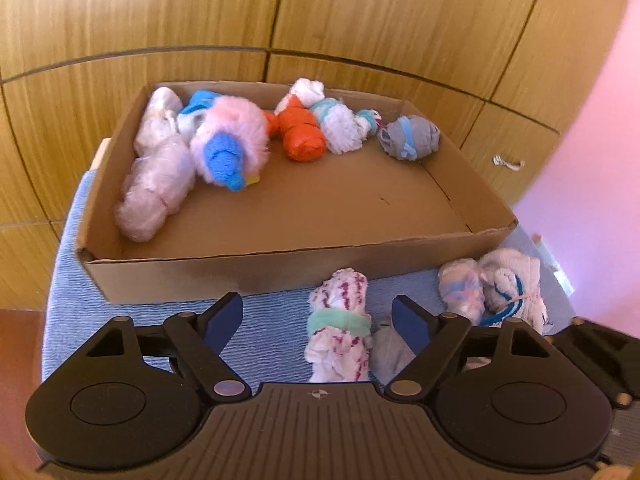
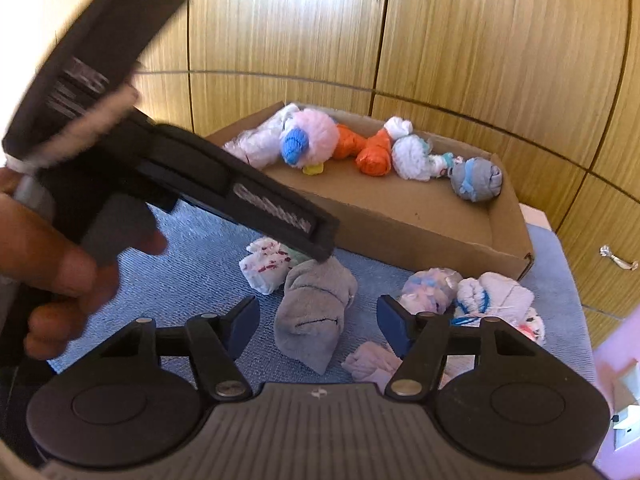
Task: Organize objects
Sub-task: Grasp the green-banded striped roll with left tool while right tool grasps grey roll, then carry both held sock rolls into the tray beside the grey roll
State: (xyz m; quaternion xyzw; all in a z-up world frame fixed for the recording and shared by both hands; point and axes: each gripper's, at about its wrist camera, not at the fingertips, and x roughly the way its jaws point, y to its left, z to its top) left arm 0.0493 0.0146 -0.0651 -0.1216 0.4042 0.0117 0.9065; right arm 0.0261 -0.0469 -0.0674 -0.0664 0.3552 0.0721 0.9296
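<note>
A shallow cardboard box (image 1: pixel 280 258) (image 2: pixel 420 240) sits on a blue mat (image 1: pixel 264 336) (image 2: pixel 192 272). It holds several sock bundles: fluffy pink with blue (image 1: pixel 230 144) (image 2: pixel 310 140), orange (image 1: pixel 300 132) (image 2: pixel 374 156), white (image 1: pixel 340 124), grey with blue (image 1: pixel 410 136) (image 2: pixel 476 178). On the mat lie a white-and-magenta bundle with a green band (image 1: pixel 340 328) (image 2: pixel 266 266), a grey bundle (image 2: pixel 314 312), a pastel bundle (image 1: pixel 460 292) (image 2: pixel 430 288) and a white-and-blue bundle (image 1: pixel 512 284) (image 2: pixel 492 296). My left gripper (image 1: pixel 318 320) is open around the magenta bundle. My right gripper (image 2: pixel 318 320) is open around the grey bundle.
Wooden cupboard doors (image 1: pixel 320 12) (image 2: pixel 480 40) stand behind the mat, with a metal handle (image 1: pixel 508 162) (image 2: pixel 618 262). A pink wall (image 1: pixel 600 160) is at the right. The left gripper's body (image 2: pixel 160 168) and the holding hand (image 2: pixel 60 272) fill the right wrist view's left side. A pale pink cloth (image 2: pixel 372 364) lies near the right finger.
</note>
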